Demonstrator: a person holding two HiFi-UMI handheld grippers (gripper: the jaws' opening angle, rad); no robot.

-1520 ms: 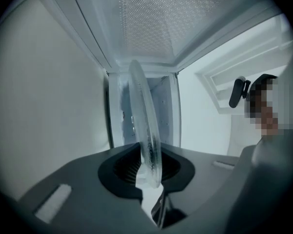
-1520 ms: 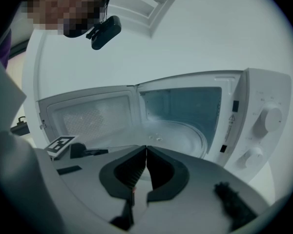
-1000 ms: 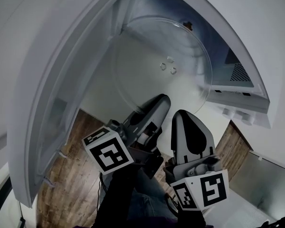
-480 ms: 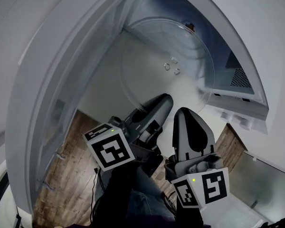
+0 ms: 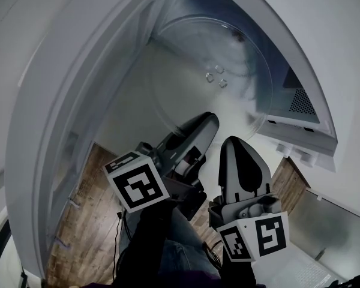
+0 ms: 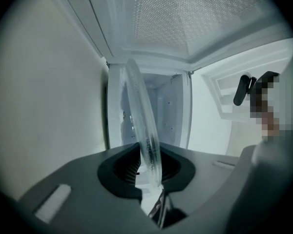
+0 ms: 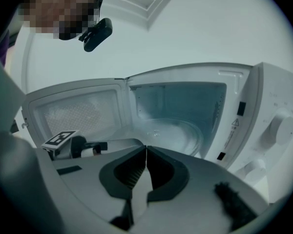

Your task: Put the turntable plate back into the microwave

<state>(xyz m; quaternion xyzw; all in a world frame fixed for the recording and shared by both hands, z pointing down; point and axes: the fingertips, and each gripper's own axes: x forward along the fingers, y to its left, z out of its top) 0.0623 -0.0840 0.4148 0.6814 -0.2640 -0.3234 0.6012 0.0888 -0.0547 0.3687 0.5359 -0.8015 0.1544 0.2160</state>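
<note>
Head view: the glass turntable plate (image 5: 213, 71) is seen mostly inside the open microwave (image 5: 300, 104). Its near edge is taken by the left gripper (image 5: 199, 125).

Left gripper view: the rim is clamped between the jaws.

Right gripper view: the right gripper (image 7: 146, 151) is closed on nothing.

Seating and release are judged left.

The microwave (image 7: 234, 82) stands open in front. The plate (image 5: 210, 65) takes up the cavity floor, and the room above it is free. The open door (image 5: 66, 119) walls the left side, close by the left gripper (image 6: 149, 172). The panel with knobs (image 7: 278, 128) bounds the right. The right gripper (image 7: 145, 167), jaws together, sits just beside the left, before the opening.
</note>
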